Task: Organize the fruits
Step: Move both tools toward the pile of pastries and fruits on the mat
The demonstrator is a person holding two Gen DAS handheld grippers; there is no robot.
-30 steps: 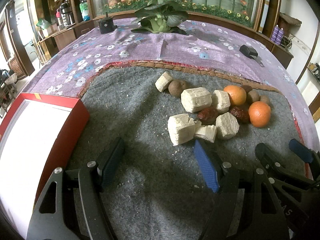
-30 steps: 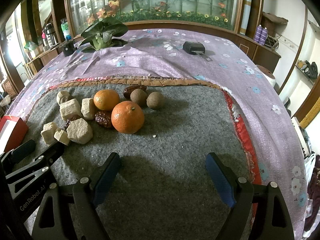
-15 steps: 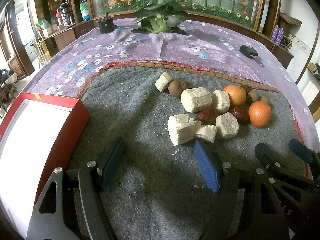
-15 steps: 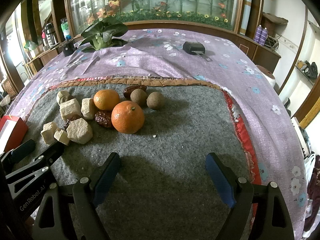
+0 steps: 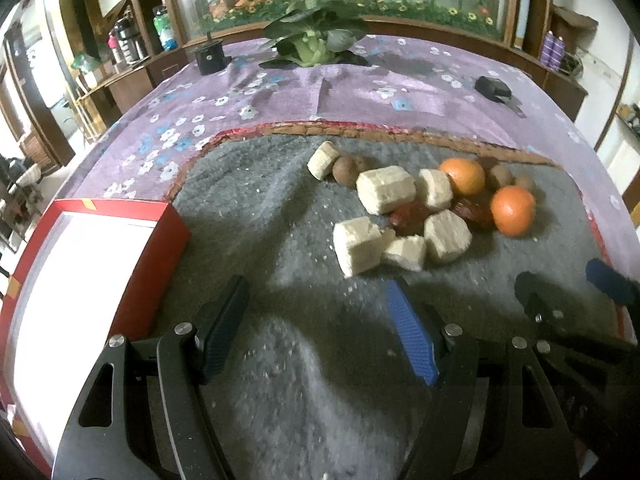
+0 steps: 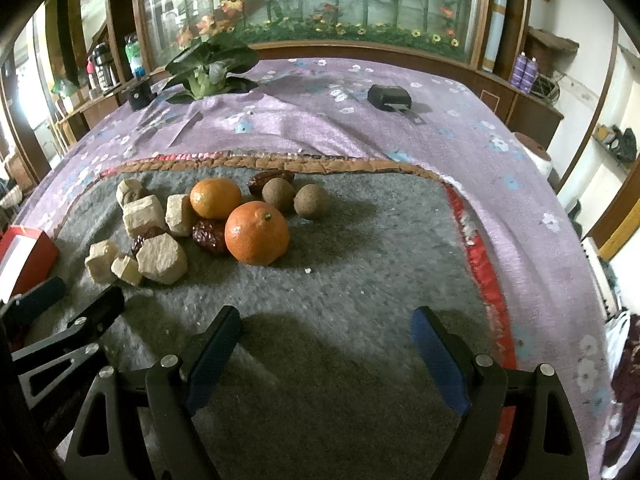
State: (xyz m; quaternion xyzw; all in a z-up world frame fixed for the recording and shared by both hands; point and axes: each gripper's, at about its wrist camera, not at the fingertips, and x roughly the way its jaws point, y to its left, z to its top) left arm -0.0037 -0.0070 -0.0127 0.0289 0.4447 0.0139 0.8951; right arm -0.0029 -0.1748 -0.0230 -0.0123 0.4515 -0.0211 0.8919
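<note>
Two oranges [image 6: 257,232] [image 6: 215,197], brown round fruits [image 6: 311,201], red dates [image 6: 209,234] and several pale blocks [image 6: 161,258] lie in a heap on a grey mat [image 6: 360,272]. In the left wrist view the heap shows ahead, with an orange [image 5: 513,210] on its right and pale blocks [image 5: 359,245] nearest. My left gripper [image 5: 316,304] is open and empty, just short of the blocks. My right gripper [image 6: 326,328] is open and empty, in front of the near orange.
A red box with a white inside [image 5: 80,248] stands at the mat's left. A purple flowered cloth [image 6: 320,120] covers the table. A leafy plant [image 6: 210,68], a black cup [image 5: 210,56] and a dark small object [image 6: 390,96] sit at the back.
Both grippers have moved slightly; the view is a little blurred. The fruits and blocks have not moved.
</note>
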